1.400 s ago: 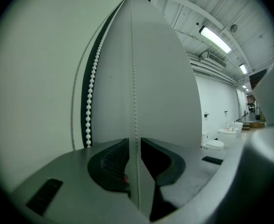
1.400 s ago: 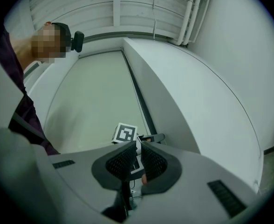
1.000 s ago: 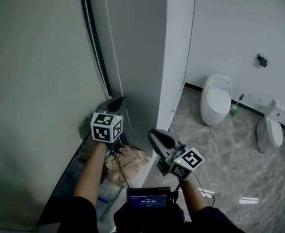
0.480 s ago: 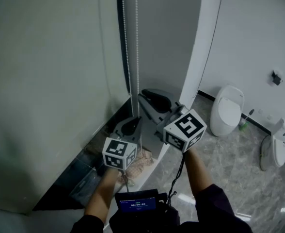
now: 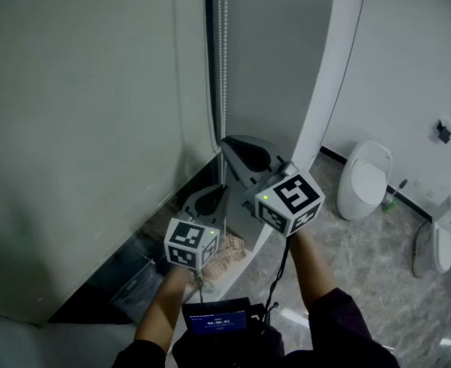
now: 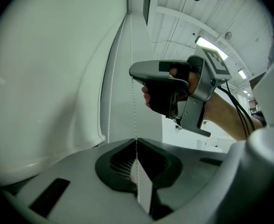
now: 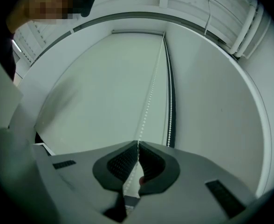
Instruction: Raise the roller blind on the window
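- Roller blind [image 5: 80, 129] down over the window at the left, with only a dark strip bare at its foot.
- Bead chain [image 5: 222, 67] hanging just beside the blind's right edge, long axis vertical, running straight up from both tools.
- Right gripper [image 5: 227, 146] clenched on the chain, the higher of the two.
- Left gripper [image 5: 216, 198] pinched on the same strand, directly below the right; probably a pull straight down along the chain next.
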Available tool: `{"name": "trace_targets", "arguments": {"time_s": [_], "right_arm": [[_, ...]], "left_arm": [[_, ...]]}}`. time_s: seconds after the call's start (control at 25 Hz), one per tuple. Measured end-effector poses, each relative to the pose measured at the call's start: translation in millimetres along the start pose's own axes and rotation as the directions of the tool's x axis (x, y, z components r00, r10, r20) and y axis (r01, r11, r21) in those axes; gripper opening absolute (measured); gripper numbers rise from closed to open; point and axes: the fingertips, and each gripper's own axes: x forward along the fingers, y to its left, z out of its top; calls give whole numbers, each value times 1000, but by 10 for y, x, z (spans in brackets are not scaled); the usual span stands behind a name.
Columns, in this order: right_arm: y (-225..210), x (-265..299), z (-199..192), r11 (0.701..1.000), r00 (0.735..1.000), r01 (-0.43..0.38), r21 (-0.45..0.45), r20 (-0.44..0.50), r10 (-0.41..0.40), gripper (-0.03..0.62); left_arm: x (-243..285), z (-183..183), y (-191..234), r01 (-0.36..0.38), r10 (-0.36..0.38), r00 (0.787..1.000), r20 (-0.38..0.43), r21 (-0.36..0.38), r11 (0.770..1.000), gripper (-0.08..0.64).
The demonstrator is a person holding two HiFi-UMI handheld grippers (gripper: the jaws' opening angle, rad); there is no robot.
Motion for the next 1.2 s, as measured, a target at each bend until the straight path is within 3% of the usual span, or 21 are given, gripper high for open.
{"name": "trace_targets", "arguments": {"time_s": [0.12,0.2,0.36,0.44,0.56,0.68,1.0,1.2], "right_arm": [[-74,-49,-50,995,998,56,-78,-1,-57,18],[-144,-118,-31,983,995,102,-149,0,-104,18],[-234,-286,79,967,985,160,-200,-40,-171,18],[-216,-331,-59,957,980,176,-232,-47,-192,18],[-178,-409,-339,942,975,196,-274,-45,-216,18],[-221,-532,-376,935,968,212,-286,-71,-241,18],[-80,-692,-943,959,961,172,-225,-177,-214,18],[84,-817,-1504,975,949,170,-146,-241,-202,18]], "left_arm": [[-62,120,52,11,-4,998,69,-94,996,11],[-91,379,108,4,11,991,131,-114,993,12],[-33,1226,57,39,-31,976,217,-34,999,12],[36,1419,12,74,-71,968,242,-4,997,12],[171,1460,-91,118,-121,962,244,27,993,14],[282,1555,-235,130,-133,967,216,30,991,15],[355,1512,-412,172,-167,964,210,-7,985,15],[350,1056,-367,143,-137,980,145,-36,989,12]]}}
